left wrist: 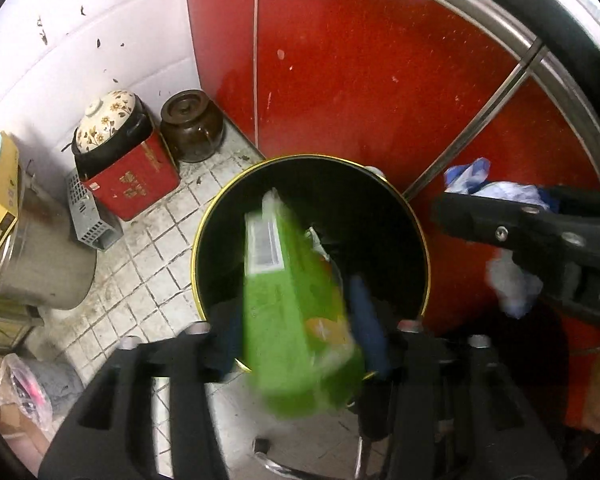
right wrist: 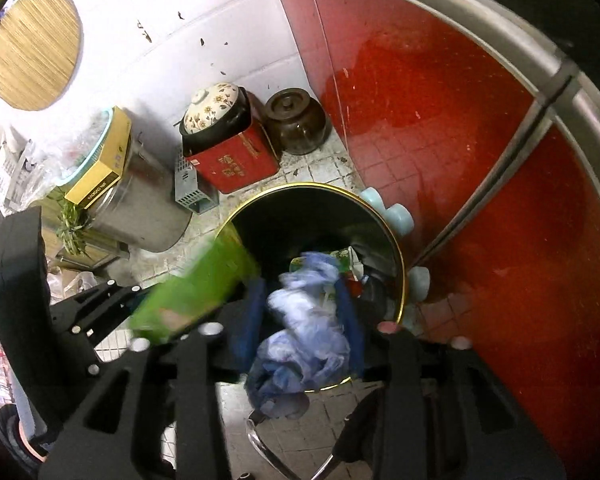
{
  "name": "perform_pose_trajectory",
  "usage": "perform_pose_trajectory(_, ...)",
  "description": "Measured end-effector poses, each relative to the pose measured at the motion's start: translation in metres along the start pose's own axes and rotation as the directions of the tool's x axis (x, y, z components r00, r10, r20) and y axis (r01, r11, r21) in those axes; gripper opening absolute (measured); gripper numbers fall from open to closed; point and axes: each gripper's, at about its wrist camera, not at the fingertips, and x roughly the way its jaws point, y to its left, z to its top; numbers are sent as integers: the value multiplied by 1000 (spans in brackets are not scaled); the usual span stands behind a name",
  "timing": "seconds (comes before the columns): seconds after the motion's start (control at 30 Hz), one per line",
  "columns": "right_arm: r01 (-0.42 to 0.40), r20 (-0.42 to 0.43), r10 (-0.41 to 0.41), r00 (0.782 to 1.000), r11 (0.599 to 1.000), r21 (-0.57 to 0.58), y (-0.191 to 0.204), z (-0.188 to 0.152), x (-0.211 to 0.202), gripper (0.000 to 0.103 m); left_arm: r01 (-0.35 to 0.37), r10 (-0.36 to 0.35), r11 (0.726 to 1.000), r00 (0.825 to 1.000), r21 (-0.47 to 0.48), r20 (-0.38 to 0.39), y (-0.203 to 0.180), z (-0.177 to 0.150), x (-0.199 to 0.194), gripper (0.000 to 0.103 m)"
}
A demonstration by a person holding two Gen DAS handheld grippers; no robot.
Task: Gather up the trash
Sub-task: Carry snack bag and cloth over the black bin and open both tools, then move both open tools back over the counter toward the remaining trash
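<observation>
Tiled floor [left wrist: 140,264] w/ black bin [left wrist: 380,208]; left gripper [left wrist: 300,344] jaws apart, green packet [left wrist: 292,312] between, maybe loose; right gripper [right wrist: 300,320] clamps blue-white wad [right wrist: 304,336].

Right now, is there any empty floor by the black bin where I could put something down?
Some. Bare tile lies between the black bin and the red tin, reaching up to the brown jar. Left is crowded: metal pot, grey basket, bags. On its right, the bin stands close against the red cabinet.
</observation>
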Motion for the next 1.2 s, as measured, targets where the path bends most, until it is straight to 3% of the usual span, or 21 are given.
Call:
perform_pose_trajectory(0.03, 3, 8, -3, 1000, 1000, 0, -1, 1, 0, 74, -17, 17, 1000, 1000, 0, 5, 0, 0, 1, 79)
perform_pose_trajectory(0.4, 9, 41, -9, 999, 1000, 9, -6, -3, -22, 74, -41, 41, 999, 999, -5, 25, 1, 0, -10, 79)
perform_pose_trajectory(0.47, 4, 74, -5, 997, 1000, 10, -5, -6, -39, 75, -49, 49, 999, 998, -2, 49, -3, 2, -21, 81)
perform_pose_trajectory(0.53, 1, 122, -2, 992, 1000, 7, -2, -11, -66, 77, -58, 58, 998, 995, 4, 85, -8, 6, -37, 91)
perform_pose_trajectory(0.67, 31, 250, -31, 968, 1000, 5, -5, -28, -140, 85, -35, 25, 998, 982, 52, 185, -35, 12, -84, 92)
perform_pose_trajectory(0.8, 116, 386, -139, 912, 990, 82, -40, -67, -232, 89, 5, -47, 989, 959, 150, 281, -81, 19, -133, 94)
perform_pose_trajectory(0.93, 222, 462, -308, 832, 947, 232, -91, -120, -314, 92, 94, -192, 951, 925, 294, 327, -157, 22, -179, 96)
perform_pose_trajectory(0.97, 255, 469, -372, 801, 921, 295, -111, -143, -340, 93, 117, -229, 938, 917, 327, 328, -175, 21, -185, 96)
perform_pose_trajectory(1.1, 318, 442, -536, 719, 819, 478, -168, -217, -404, 93, 206, -381, 850, 876, 484, 296, -265, 7, -209, 96)
perform_pose_trajectory(1.2, 334, 390, -627, 674, 730, 597, -209, -286, -444, 94, 251, -477, 753, 846, 609, 241, -342, -14, -220, 96)
